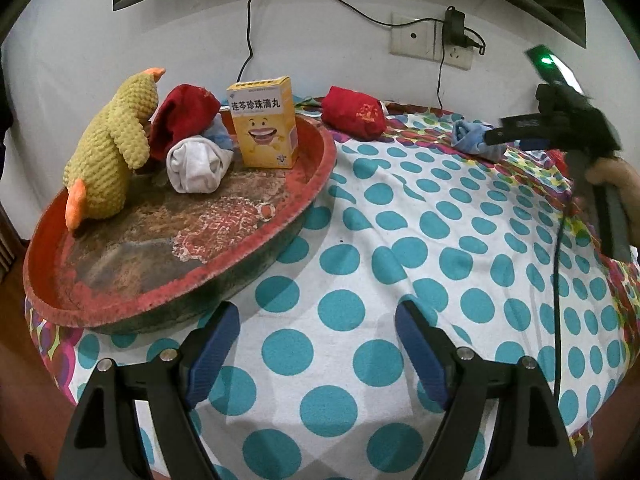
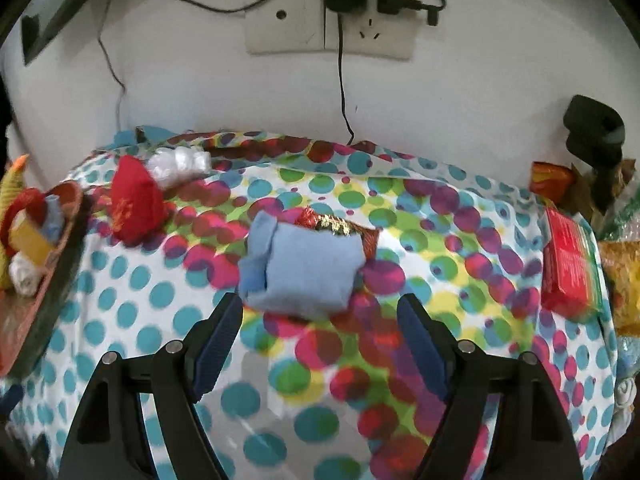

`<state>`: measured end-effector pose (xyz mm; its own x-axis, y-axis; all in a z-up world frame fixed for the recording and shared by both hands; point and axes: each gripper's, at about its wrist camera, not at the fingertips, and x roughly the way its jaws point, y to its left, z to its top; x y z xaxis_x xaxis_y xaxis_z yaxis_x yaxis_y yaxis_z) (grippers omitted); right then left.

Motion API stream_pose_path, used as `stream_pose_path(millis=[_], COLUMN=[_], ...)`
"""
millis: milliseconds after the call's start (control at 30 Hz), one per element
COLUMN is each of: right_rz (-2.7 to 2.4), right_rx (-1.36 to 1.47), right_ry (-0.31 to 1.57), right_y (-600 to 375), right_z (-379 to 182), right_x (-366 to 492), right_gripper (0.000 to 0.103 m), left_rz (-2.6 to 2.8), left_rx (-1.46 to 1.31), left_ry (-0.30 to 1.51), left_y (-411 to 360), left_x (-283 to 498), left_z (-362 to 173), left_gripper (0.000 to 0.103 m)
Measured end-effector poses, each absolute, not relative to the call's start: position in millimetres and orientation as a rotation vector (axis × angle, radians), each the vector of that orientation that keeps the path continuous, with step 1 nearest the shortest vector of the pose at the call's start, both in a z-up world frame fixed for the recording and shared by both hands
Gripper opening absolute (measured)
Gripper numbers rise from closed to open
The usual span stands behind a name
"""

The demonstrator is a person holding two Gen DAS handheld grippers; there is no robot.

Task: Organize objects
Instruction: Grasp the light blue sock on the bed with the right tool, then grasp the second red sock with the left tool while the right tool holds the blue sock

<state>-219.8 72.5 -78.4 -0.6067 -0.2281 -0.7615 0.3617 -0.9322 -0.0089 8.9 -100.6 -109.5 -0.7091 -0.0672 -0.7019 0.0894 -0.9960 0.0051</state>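
The bench is the biggest thing here, covered by a cloth with teal dots near and mixed coloured dots toward the far side, pushed against a white wall that carries a socket plate with a plugged-in adapter and hanging cables. A dark screen edge runs along the top of the left wrist view.

On the left of the bench sits a large round red tray, worn in the middle. It already holds a yellow plush duck, a red cloth bundle, a white rolled sock and a yellow medicine box standing upright.

Still outside the tray are a second red bundle at the far edge and a folded blue sock further right, lying partly on a red and gold packet. A red packet lies at the far right.

The step in hand looks like fetching the blue sock. The right gripper is aimed at it, jaws wide apart and holding nothing, the sock just beyond the tips. Next it likely needs to go forward and down so the jaws straddle the sock, then close without catching the packet beneath.

The left gripper hovers near the tray's rim, jaws wide apart, holding nothing.
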Motion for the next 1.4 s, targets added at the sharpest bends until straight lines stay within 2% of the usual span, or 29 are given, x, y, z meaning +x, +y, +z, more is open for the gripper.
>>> stream_pose_path(millis=[333,467,800,1267,1400], right_rz=[-2.572,-2.566,-2.557,-2.556,-2.567], right_rx=[1.221,1.222,1.19,1.168,1.172], right_ry=[0.182,0.157,0.156,0.152,0.2], right_y=[51.5,47.3,47.5,99.8,116.9], right_z=[-89.7,-90.2,-88.6,-86.2,-85.8], right_x=[-243.6,-246.8,-248.5,-230.4,-226.4], right_gripper=[0.078,0.059,0.046,0.044,0.044], left_rz=[-2.838,-2.842,-2.841,-2.78,-2.779], left_rx=[1.138,1.127,1.132,1.255,1.283], left_ry=[0.046,0.046,0.045,0.063,-0.008], left_y=[-101.0,-101.2,-101.6,-102.6,-94.8], left_x=[10.9,11.0,11.1,0.3,-4.1], left_z=[-109.8,-110.0,-109.4,-105.6,-99.7], left_gripper=[0.084,0.085,0.085,0.086,0.086])
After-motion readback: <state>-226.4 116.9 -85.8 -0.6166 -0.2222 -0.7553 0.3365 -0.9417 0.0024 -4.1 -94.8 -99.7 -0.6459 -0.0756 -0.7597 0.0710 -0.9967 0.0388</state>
